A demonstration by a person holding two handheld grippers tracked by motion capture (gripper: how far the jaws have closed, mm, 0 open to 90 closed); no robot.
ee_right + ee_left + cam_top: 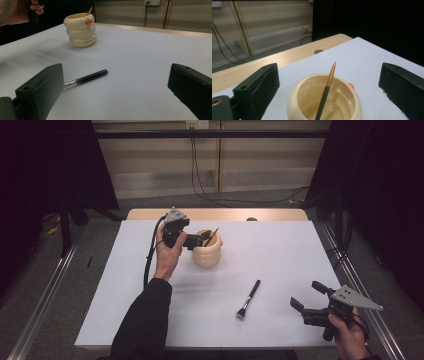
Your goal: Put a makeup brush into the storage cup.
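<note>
Jaws of the left gripper (206, 239) are seen in the high view spread wide at the rim of a cream, ring-stacked ceramic cup (207, 253) on the white-covered bench (280, 250); a thin black-and-gold brush (212, 236) leans inside the cup, gripped by nothing. A black-handled makeup brush (248, 300) lies flat near the front, well apart from the right gripper (306, 296), whose jaws are also open and empty.

In the left gripper view, the jaws are parted to either side of the cup (324, 102), and the thin brush (326, 91) stands tilted between them, untouched.

In the right gripper view, the jaws gape wide above the bench; the makeup brush (87, 77) lies just beyond the left one.
</note>
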